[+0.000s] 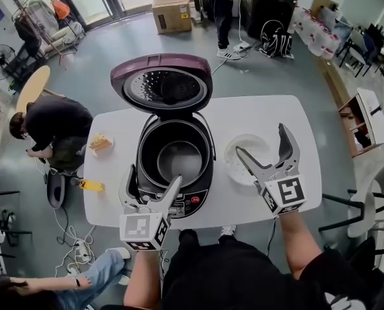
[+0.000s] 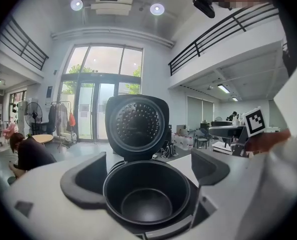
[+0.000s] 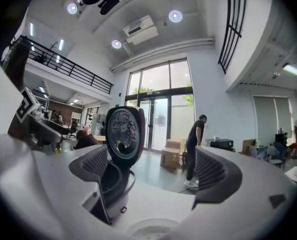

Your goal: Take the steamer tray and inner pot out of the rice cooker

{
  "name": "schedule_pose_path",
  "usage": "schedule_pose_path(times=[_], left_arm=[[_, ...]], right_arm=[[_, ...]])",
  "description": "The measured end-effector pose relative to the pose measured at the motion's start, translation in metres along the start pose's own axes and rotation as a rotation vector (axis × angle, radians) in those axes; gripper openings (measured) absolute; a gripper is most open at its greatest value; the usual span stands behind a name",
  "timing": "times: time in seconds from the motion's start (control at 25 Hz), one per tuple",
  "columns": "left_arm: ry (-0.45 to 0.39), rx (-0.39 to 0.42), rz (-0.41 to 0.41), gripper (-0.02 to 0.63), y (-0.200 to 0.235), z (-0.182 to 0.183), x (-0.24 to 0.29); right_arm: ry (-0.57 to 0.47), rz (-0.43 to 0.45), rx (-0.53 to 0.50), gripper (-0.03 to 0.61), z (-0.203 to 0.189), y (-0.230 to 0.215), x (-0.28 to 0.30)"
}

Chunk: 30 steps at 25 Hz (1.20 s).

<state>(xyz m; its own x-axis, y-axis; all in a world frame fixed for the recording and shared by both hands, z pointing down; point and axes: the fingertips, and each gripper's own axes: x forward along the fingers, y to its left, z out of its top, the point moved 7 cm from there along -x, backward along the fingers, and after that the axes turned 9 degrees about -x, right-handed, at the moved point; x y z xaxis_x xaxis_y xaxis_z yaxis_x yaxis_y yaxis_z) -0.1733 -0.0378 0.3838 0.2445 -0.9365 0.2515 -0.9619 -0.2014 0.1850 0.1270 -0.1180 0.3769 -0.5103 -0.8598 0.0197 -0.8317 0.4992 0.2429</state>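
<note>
Bright, even daylight all round. Main source is the tall glass doors, blown out a bit in both gripper views; round ceiling spots flare white. Head view is sharp, the white table close to clipping, only a soft shadow beside the rice cooker, mild bending at the frame edges. Both gripper views are heavy fisheye: railings bow, corners vignette to black. Nearest foreground at the bottom of each is out of focus. Inner pot carries a soft sheen on its rim. Right gripper view looks slightly softer than the left.
</note>
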Motion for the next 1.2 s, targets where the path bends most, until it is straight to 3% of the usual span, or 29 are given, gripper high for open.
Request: schedule_pose_path(times=[0.12, 0.28, 0.48, 0.68, 0.92, 1.08, 1.2], left_arm=[[0.007, -0.016, 0.0, 0.518, 0.009, 0.0, -0.003], [0.035, -0.056, -0.007, 0.518, 0.024, -0.001, -0.005], [0.114, -0.136, -0.05, 0.512, 0.046, -0.009, -0.007], [0.21, -0.364, -0.158, 0.508, 0.07, -0.019, 0.001], [0.301, -0.687, -0.303, 0.44, 0.115, -0.038, 0.016], [0.371, -0.939, -0.385, 0.443, 0.127, -0.046, 0.029], [0.426, -1.032, -0.452, 0.459, 0.134, -0.045, 0.039]], right_arm=[[-0.038, 0.057, 0.0, 0.525, 0.022, 0.02, 0.0], [-0.013, 0.135, 0.026, 0.525, 0.026, 0.04, 0.007], [0.047, 0.224, 0.202, 0.525, 0.017, 0.056, 0.018], [0.156, 0.34, 0.582, 0.523, 0.001, 0.062, 0.029], [0.294, 0.47, 0.978, 0.497, -0.027, 0.081, 0.04], [0.382, 0.49, 1.17, 0.474, -0.044, 0.09, 0.047], [0.432, 0.526, 1.242, 0.472, -0.053, 0.099, 0.055]])
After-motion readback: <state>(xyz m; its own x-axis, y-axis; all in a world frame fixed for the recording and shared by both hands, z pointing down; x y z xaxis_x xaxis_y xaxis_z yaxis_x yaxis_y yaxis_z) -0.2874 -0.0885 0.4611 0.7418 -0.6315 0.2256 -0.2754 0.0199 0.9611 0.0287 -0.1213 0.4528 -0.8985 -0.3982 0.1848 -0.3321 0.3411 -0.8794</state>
